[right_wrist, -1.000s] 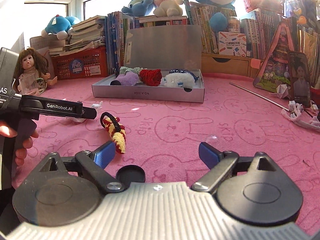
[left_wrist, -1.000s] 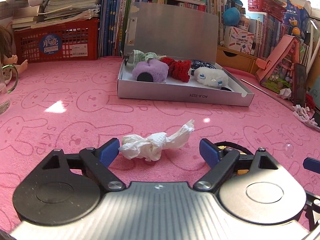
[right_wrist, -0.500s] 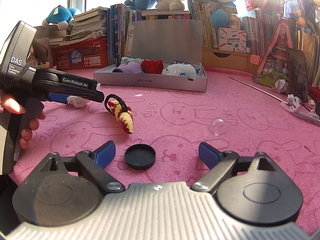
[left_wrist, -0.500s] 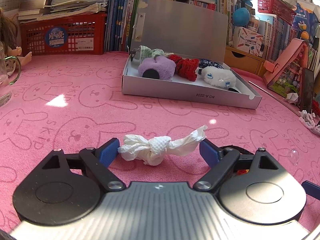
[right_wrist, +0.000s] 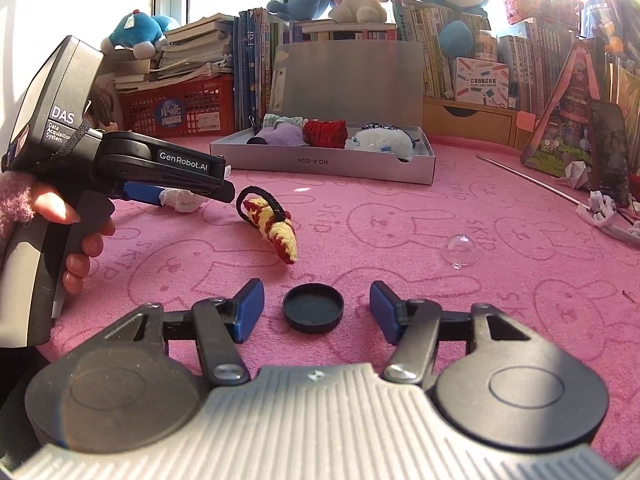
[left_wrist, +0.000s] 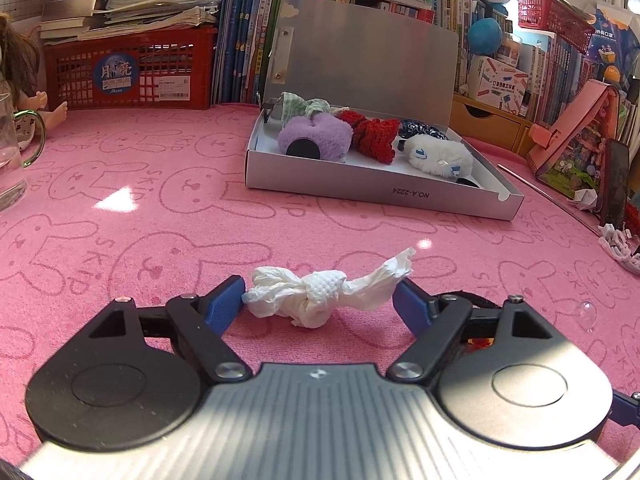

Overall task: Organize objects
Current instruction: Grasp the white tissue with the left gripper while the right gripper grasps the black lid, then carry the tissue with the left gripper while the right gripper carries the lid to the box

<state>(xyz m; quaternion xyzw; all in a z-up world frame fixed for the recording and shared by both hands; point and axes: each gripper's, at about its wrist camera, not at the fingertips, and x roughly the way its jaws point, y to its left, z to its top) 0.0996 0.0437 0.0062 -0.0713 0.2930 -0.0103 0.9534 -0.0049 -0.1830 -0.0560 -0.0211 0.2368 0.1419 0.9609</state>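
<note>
A crumpled white tissue (left_wrist: 324,295) lies on the pink mat between the blue pads of my left gripper (left_wrist: 320,302), which is open around it. In the right wrist view my right gripper (right_wrist: 316,310) is open with a black round cap (right_wrist: 313,313) lying between its pads. The left gripper (right_wrist: 176,196) shows there at the left, with the tissue (right_wrist: 180,202) at its tip. A yellow and red knitted piece (right_wrist: 274,230) lies beside it. The open grey box (left_wrist: 372,190) holds purple, red and white plush items.
A clear plastic dome (right_wrist: 460,250) lies on the mat at the right. A red basket (left_wrist: 128,74), books and plush toys line the back. A glass mug (left_wrist: 12,160) stands at the far left. A thin metal rod (right_wrist: 528,182) and paper scraps lie at the right.
Both grippers have moved forward. The tissue now sits between the left pads, the black cap between the right pads, and both pairs of pads stand closer together.
</note>
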